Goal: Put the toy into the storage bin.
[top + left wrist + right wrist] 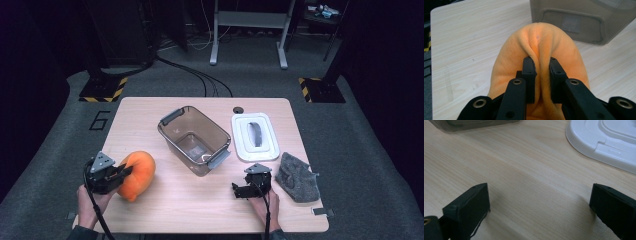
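Note:
An orange plush cushion [139, 174] lies at the front left of the wooden table [200, 200]. My left gripper [126, 172] comes at it from the left and is shut on it. In the left gripper view a fold of the orange plush cushion [541, 42] is pinched between the two black jaws of my left gripper [541, 65]. My right gripper [252, 179] rests near the table's front right. In the right gripper view my right gripper [541, 200] stands open, jaws wide apart over bare wood with nothing between them.
A clear brownish plastic container [195, 139] with grey handles stands at the table's middle, just beyond the cushion [584, 20]. Right of it lies a white lid [255, 137], also ahead of my right gripper [604, 142]. A grey cloth [298, 177] lies at the front right.

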Demonstrator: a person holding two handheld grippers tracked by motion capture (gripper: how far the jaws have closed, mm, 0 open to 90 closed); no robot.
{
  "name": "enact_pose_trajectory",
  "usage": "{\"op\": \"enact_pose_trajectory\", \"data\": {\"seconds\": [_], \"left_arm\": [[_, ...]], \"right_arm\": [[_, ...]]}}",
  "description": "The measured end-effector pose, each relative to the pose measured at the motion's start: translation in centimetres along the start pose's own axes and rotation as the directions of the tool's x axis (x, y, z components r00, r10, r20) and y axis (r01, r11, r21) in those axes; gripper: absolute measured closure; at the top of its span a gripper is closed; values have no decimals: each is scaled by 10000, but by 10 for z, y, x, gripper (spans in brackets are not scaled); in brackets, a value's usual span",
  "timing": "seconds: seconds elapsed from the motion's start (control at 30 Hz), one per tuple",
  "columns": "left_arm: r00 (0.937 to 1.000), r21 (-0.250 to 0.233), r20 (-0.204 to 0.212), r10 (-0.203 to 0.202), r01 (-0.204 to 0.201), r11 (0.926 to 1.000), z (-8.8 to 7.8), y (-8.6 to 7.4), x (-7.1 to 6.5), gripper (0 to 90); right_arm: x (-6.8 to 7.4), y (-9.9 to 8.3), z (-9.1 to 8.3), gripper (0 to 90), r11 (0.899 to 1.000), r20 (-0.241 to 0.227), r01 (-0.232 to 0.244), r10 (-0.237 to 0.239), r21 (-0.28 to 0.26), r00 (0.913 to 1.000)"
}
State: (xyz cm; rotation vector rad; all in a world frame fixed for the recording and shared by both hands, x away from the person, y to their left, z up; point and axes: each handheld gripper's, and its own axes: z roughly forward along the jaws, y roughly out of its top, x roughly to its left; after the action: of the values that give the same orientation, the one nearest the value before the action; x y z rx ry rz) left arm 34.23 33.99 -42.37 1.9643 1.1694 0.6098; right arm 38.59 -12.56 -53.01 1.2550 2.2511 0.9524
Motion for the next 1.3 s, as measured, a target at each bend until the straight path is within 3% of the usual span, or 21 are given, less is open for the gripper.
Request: {"op": "enact_pose_trajectory", "data": {"seconds": [0.37,1.3], "left_arm": [[9999,-3,25,154,-154,9999,0,14,11,782],[9978,-286,-583,329,-346,9990,-1,56,37,782]], "right_arm": [[0,0,0,21,10000,-8,15,-15,30,10000],[0,0,0,21,10000,7,8,-8,33,10000]]}}
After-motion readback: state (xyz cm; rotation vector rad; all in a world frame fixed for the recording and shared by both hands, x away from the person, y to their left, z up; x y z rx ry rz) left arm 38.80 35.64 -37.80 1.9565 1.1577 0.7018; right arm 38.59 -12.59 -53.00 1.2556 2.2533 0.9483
